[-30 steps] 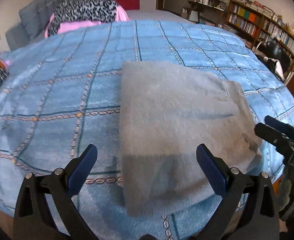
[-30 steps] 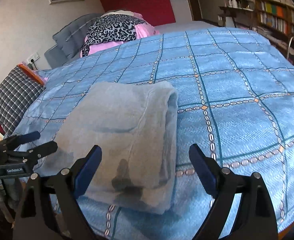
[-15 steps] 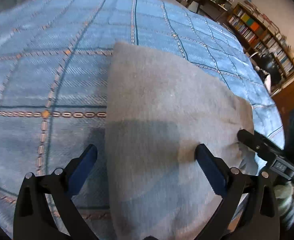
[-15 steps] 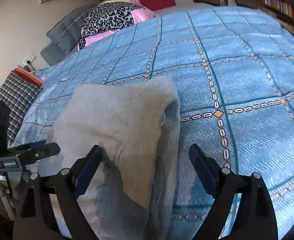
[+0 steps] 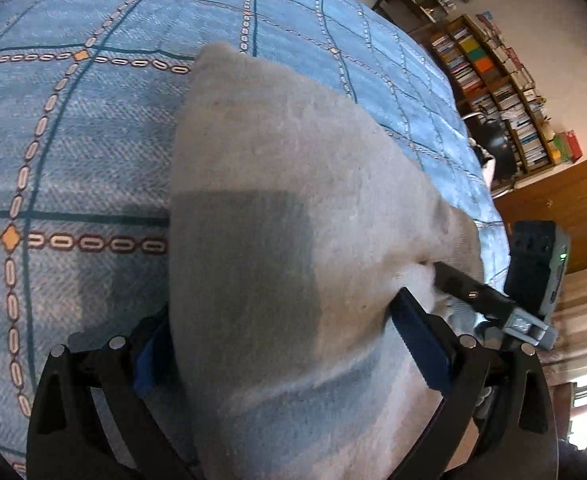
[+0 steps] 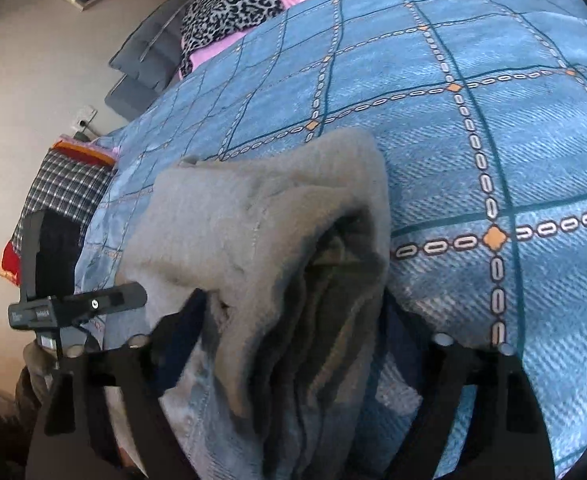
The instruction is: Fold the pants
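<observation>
The folded grey fleece pants [image 5: 293,208] lie on the blue checked bedspread [image 5: 73,140] at the bed's near edge, long axis running away. The left gripper [image 5: 289,344] straddles their near-left corner, apart; the right gripper [image 6: 293,328], just been closing, straddles the near-right layered edge, not yet clamped.

I hold 2 grippers and both point down at a slant. My left gripper [image 5: 281,344] has its 2 blue fingers [image 5: 421,344] set wide, one on each side of the folded gray pants [image 5: 277,208]. My right gripper [image 6: 293,328] also has the pants [image 6: 261,216] between its fingers. Its jaws have just been closing in. I think its pads touch the cloth, but that part is blurry. Each gripper can be seen from the other one's camera.
</observation>
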{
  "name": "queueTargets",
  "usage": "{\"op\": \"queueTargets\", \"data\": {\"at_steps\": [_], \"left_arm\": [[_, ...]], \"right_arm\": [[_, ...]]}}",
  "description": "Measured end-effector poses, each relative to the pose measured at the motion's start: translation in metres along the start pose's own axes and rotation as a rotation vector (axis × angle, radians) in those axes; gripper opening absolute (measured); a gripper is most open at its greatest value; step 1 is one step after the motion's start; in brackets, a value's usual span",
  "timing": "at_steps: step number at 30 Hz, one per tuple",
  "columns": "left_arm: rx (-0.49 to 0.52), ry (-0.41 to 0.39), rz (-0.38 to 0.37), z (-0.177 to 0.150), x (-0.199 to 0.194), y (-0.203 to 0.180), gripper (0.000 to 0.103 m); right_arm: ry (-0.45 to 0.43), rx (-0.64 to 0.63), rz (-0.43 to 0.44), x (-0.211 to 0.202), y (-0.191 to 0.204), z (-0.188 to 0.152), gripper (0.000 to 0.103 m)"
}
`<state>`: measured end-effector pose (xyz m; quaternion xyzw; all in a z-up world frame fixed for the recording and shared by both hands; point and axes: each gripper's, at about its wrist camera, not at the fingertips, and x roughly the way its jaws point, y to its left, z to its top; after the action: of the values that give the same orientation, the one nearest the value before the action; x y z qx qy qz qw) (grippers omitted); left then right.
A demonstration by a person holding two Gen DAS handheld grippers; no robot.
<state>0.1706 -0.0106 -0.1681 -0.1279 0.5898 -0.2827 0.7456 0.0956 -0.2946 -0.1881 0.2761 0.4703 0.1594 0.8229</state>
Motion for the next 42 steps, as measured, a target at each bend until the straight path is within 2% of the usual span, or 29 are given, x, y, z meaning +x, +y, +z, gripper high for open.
{"op": "queueTargets", "data": {"at_steps": [4, 7, 10, 13, 19, 30, 39, 42], "left_arm": [[-0.024, 0.006, -0.056, 0.006, 0.004, -0.007, 0.068], [0.019, -0.002, -0.04, 0.011, 0.0, -0.022, 0.055], [0.074, -0.038, -0.025, 0.02, -0.014, -0.038, 0.049], [0.105, -0.091, -0.013, 0.042, -0.026, -0.053, 0.044], [0.152, -0.154, 0.007, 0.111, -0.024, -0.073, 0.044], [0.199, -0.217, 0.038, 0.242, 0.006, -0.083, 0.043], [0.194, -0.231, 0.08, 0.311, 0.045, -0.071, 0.043], [0.188, -0.22, 0.086, 0.323, 0.058, -0.061, 0.043]], "right_arm": [[-0.007, -0.011, 0.053, -0.003, 0.004, 0.0, 0.048], [-0.023, -0.048, 0.044, -0.009, 0.014, 0.002, 0.043], [-0.05, -0.075, 0.044, -0.02, 0.026, 0.009, 0.041], [-0.101, -0.086, 0.038, -0.034, 0.032, 0.027, 0.041], [-0.169, -0.095, 0.012, -0.037, 0.026, 0.088, 0.041], [-0.256, -0.096, -0.057, -0.005, -0.009, 0.212, 0.041], [-0.259, -0.117, -0.103, 0.032, -0.033, 0.282, 0.041], [-0.246, -0.114, -0.113, 0.045, -0.042, 0.298, 0.041]]}}
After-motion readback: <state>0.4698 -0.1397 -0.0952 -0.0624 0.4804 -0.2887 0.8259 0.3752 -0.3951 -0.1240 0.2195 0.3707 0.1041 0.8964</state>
